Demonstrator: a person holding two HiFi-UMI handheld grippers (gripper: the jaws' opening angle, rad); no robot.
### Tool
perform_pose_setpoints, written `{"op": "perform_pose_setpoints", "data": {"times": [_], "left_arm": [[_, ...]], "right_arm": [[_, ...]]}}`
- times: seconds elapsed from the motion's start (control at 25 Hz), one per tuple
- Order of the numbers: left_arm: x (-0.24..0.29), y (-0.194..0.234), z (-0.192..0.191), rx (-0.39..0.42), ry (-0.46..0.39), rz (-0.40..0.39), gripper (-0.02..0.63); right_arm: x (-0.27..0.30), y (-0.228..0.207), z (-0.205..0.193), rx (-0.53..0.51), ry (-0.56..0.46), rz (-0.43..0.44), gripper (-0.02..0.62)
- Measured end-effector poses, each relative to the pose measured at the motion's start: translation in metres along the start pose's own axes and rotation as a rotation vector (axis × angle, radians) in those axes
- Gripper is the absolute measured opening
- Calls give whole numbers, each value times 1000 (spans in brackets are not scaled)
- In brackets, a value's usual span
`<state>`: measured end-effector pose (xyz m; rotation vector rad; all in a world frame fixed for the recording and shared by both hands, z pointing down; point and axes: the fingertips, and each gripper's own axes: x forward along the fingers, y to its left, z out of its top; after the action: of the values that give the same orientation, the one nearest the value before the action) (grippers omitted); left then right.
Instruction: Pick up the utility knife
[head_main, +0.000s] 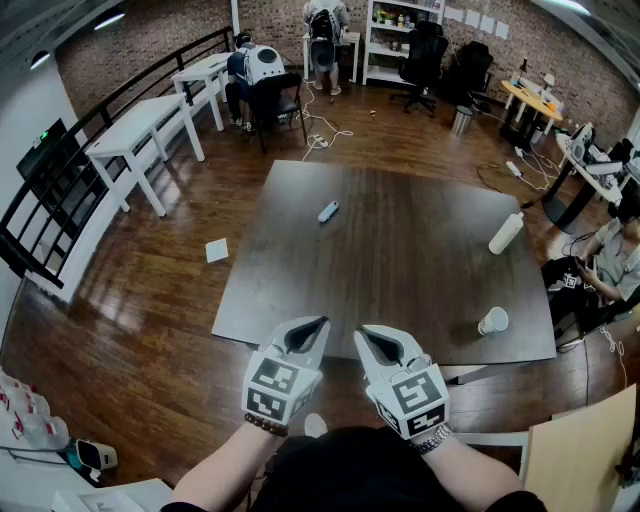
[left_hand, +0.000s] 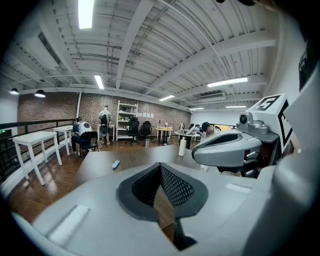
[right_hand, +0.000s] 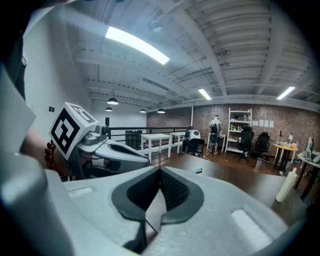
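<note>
The left claw (head_main: 309, 328) and right claw (head_main: 371, 335), both shut and empty, face the utility knife (head_main: 328, 211), which lies well ahead across the bench (head_main: 420, 280), lengthwise away, marginally nearer the left.

Left gripper (head_main: 316, 327), right gripper (head_main: 366, 333): pale grey shells, dark mesh pads (left_hand: 176, 187), black-white marker cubes (head_main: 275, 388) (one each). Beaded bracelet (head_main: 264, 425), metal wristband (head_main: 433, 440).
</note>
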<state>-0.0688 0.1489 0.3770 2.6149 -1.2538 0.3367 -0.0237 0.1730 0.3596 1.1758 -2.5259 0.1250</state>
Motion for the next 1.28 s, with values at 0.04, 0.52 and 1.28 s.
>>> {"op": "perform_pose_setpoints", "data": {"times": [0.04,0.52,1.28], "left_arm": [[2,4,1,-2,-3,0,17],[38,37,1,-23,23,-7,17],[178,61,48,8,128,131,17]], "right_arm": [[5,-1,0,-2,4,1,-7],[45,-26,3,7,23,6,-6],[97,-177,3,62,-22,128,-6]]}}
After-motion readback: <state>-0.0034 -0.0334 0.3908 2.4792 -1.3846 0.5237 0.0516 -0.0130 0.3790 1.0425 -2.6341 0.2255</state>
